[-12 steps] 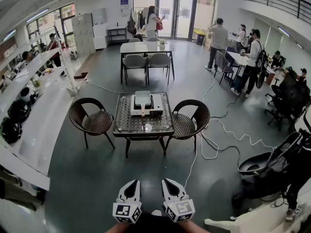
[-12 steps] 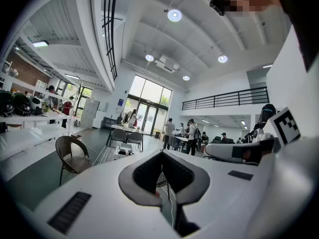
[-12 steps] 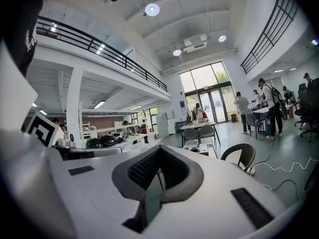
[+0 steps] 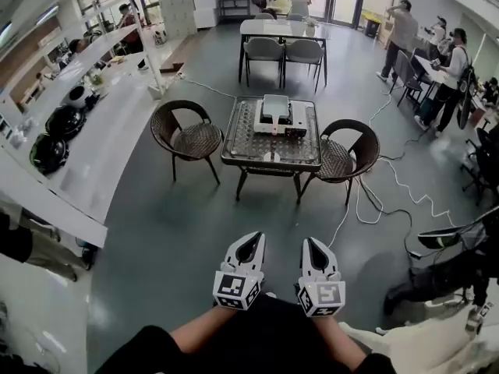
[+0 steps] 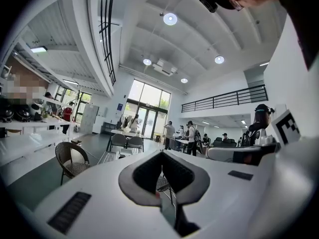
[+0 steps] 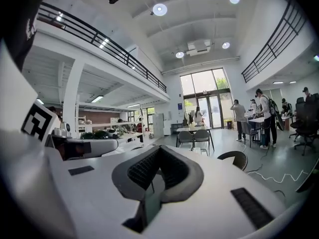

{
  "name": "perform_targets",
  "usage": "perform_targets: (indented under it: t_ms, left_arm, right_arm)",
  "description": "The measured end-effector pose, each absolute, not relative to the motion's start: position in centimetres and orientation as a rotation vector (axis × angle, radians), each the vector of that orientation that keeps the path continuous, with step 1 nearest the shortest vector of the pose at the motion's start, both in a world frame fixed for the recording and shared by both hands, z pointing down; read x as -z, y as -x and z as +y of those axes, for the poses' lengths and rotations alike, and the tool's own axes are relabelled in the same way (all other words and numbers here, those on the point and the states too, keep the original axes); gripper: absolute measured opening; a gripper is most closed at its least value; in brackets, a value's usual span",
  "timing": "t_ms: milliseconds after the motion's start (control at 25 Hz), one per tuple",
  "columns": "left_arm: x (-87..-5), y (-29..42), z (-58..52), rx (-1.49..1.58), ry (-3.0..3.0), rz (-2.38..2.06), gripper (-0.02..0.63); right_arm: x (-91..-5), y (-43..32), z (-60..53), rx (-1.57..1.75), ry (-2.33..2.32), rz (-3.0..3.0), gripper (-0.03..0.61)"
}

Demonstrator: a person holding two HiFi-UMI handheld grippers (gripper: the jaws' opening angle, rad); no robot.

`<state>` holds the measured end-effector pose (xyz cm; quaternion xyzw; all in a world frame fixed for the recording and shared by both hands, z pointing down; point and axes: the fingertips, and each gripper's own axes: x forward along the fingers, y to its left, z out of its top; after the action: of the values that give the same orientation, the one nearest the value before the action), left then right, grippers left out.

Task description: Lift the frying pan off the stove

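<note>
Far ahead stands a low glass-topped table (image 4: 248,148). On it sits a white portable stove (image 4: 281,123) with a pale grey flat thing (image 4: 274,106) on top; at this distance I cannot tell it for a pan. My left gripper (image 4: 249,241) and right gripper (image 4: 314,245) hang side by side near the bottom of the head view, well short of the table. Both are shut with nothing between the jaws. In the left gripper view the left gripper (image 5: 163,156) points at the table, and in the right gripper view the right gripper (image 6: 158,153) does the same.
A wicker chair (image 4: 187,137) stands left of the table and another (image 4: 347,156) right of it. White cables (image 4: 366,201) trail over the floor at right. A long white counter (image 4: 93,131) with black cookers runs along the left. Several people stand at the back right.
The head view has swung: the table now lies higher and further right. Both grippers show higher in the frame, with the forearms visible behind them. Their jaws stay shut.
</note>
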<state>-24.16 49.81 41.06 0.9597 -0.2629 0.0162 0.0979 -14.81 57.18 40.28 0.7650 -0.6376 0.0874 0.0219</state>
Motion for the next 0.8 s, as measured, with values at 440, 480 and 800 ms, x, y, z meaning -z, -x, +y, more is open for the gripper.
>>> perform_targets:
  t_ms: [440,480,800]
  left_arm:
    - [-43.0,26.0,48.9,-0.112,-2.805,-0.854,0.015]
    - [-43.5,26.1,48.7,-0.122,-2.795,-0.858,0.015]
    - [-45.9,24.7,44.6,-0.180,-2.753,-0.830,0.015]
  right_arm:
    - [-42.2,16.5,56.8,-0.342,-2.360,-2.061,0.031]
    - [-42.5,16.3,56.7,-0.348,-2.358,-2.050,0.031]
    - [-45.1,15.7,52.7,-0.454,-2.314,-2.018,0.031]
